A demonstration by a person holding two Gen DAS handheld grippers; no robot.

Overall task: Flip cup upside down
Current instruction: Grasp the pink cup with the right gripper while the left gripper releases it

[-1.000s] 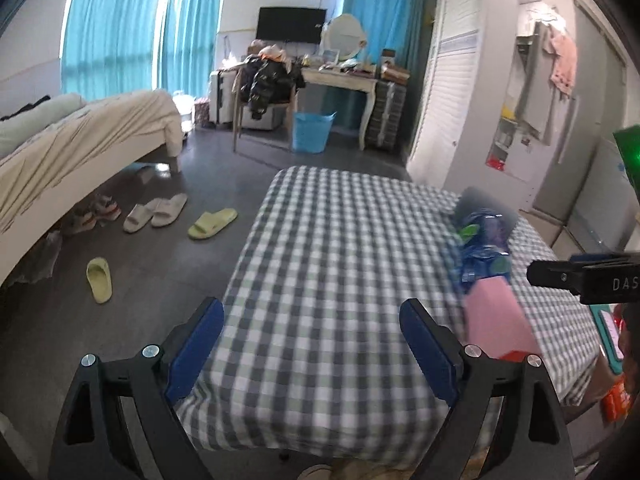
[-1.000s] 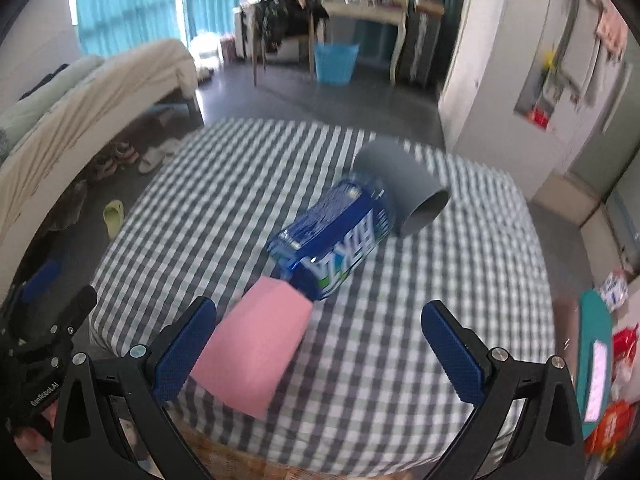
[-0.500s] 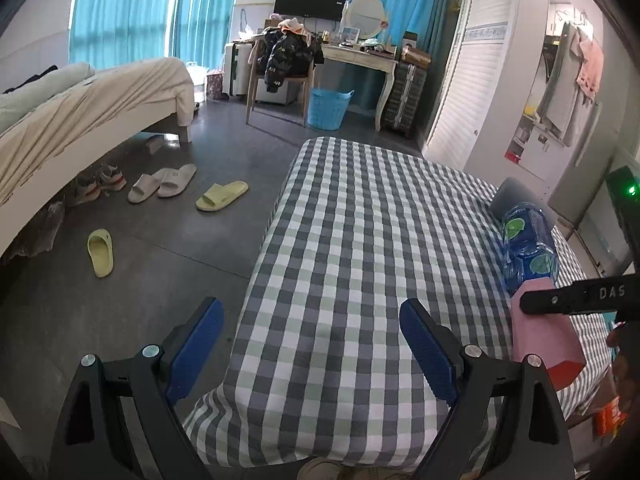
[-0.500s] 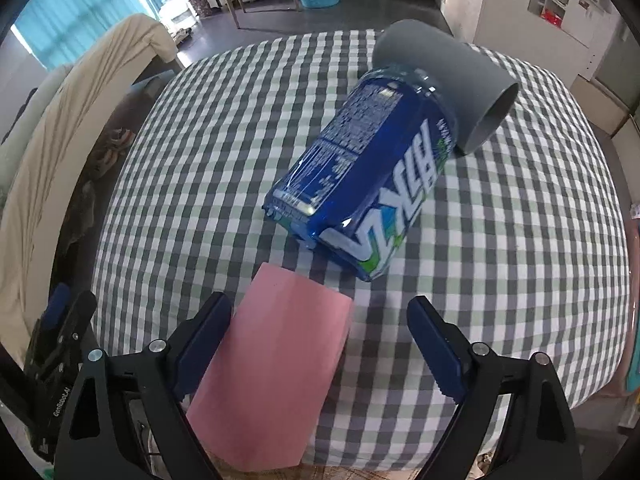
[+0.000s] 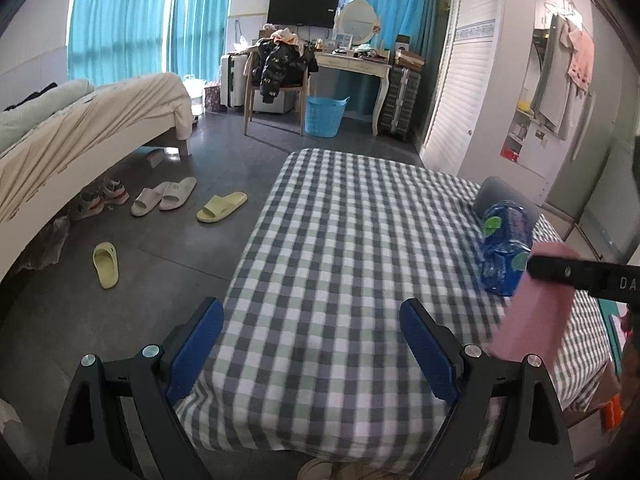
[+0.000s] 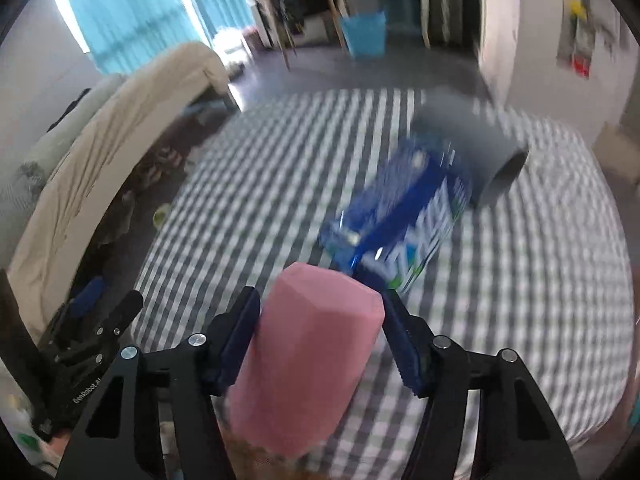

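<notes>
Since half a second ago my right gripper has closed on the pink cup, gripping its sides above the checked tablecloth. Just beyond lies a blue bottle. My left gripper hangs wide apart.

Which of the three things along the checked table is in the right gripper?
The pink cup, clamped between the right gripper's blue pads. The blue packet and the grey tube behind it lie free on the cloth.
</notes>
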